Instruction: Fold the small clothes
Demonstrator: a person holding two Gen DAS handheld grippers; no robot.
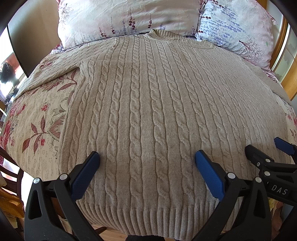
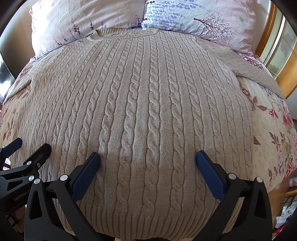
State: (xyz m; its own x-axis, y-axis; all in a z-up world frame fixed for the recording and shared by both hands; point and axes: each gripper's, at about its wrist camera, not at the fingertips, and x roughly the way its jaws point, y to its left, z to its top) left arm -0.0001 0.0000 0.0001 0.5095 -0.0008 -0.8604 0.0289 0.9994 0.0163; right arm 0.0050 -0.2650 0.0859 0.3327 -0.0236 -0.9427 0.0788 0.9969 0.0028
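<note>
A beige cable-knit sweater (image 1: 148, 103) lies flat and spread out on the bed, collar at the far end by the pillows, ribbed hem nearest me. It also fills the right wrist view (image 2: 148, 103). Its left sleeve (image 1: 48, 74) and right sleeve (image 2: 259, 74) stretch out sideways. My left gripper (image 1: 147, 157) is open and empty above the lower left part of the sweater. My right gripper (image 2: 148, 157) is open and empty above the lower right part. Each gripper shows at the edge of the other's view, the right one (image 1: 265, 148) and the left one (image 2: 33, 146).
A floral bedspread (image 1: 37, 118) covers the bed under the sweater. Two pillows (image 1: 120, 18) (image 2: 194, 16) lie at the head. A wooden frame (image 2: 284, 70) runs along the right side. The bed's near edge is just below the hem.
</note>
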